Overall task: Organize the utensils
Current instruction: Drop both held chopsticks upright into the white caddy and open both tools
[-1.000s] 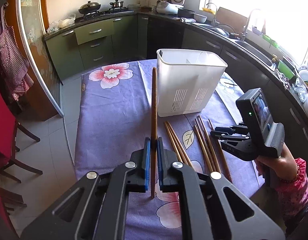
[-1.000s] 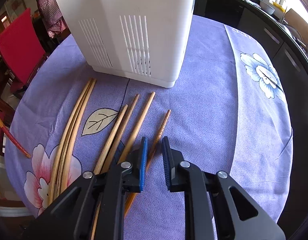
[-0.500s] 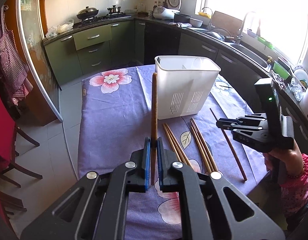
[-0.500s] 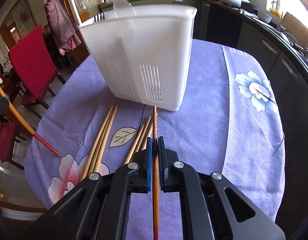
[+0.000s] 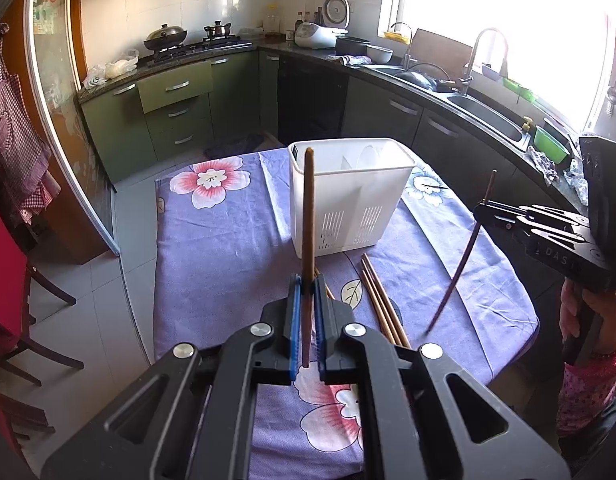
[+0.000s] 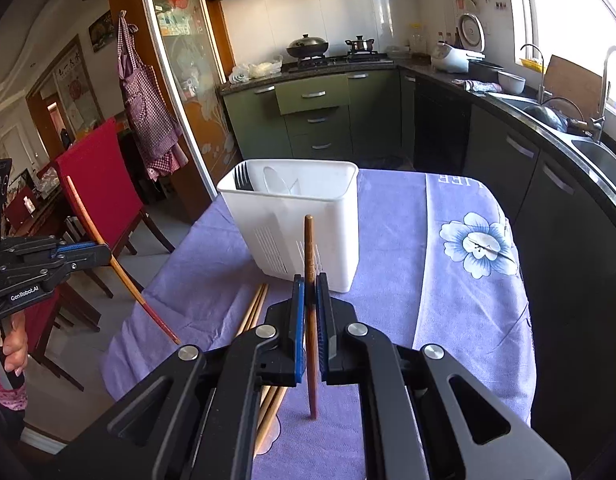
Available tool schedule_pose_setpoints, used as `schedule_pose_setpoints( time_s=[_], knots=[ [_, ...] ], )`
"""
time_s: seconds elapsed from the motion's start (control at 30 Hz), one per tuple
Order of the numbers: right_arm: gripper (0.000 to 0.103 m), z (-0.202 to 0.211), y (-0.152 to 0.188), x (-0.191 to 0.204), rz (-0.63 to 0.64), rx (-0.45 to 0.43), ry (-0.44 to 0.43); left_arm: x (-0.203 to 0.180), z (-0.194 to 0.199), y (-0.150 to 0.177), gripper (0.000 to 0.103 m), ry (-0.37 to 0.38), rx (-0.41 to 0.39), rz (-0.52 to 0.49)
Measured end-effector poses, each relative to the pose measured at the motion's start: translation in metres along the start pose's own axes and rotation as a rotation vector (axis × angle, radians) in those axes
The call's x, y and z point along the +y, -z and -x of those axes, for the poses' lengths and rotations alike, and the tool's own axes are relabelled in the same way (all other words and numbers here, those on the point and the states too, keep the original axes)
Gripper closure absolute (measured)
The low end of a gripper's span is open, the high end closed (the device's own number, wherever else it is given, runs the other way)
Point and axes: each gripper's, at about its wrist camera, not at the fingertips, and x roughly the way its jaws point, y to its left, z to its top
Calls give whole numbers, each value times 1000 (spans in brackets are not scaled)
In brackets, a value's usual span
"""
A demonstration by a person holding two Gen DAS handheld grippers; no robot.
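Observation:
My left gripper (image 5: 307,284) is shut on a brown chopstick (image 5: 308,216) that stands upright in front of the white utensil holder (image 5: 349,200). My right gripper (image 6: 310,284) is shut on a dark chopstick (image 6: 309,256), held above the table near the holder (image 6: 296,216). The right gripper also shows at the right of the left wrist view (image 5: 481,210), its chopstick (image 5: 465,256) slanting down. The left gripper shows at the left of the right wrist view (image 6: 104,254). Several chopsticks (image 5: 381,300) lie on the purple cloth. The holder has a fork and a white spoon inside.
The table wears a purple floral cloth (image 5: 228,248). A red chair (image 6: 96,184) stands at its left side. Green kitchen cabinets (image 5: 176,104) and a counter with a sink (image 5: 483,116) run behind and to the right.
My right gripper closed on a chopstick on the table and lifted it. Both grippers rose higher above the table. The left one kept its chopstick.

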Motion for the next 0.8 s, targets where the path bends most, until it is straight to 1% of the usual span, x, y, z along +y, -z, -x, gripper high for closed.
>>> schedule_pose_setpoints(
  time_s=[0.2, 0.33, 0.53, 0.7, 0.8],
  knots=[
    [97, 26, -28, 4, 13, -74, -9, -10, 14, -27, 96, 2, -39, -23],
    [97, 50, -59, 9, 27, -135, -23, -16, 27, -51, 97, 7, -77, -36],
    [97, 85, -114, 15, 43, -214, -41, -24, 49, -95, 96, 5, -172, -48],
    [97, 95, -160, 14, 26, -273, -28, -30, 55, -131, 96, 8, -266, -48],
    [97, 89, -183, 8, 1, -291, -18, -31, 41, -146, 96, -17, -300, -46]
  ],
)
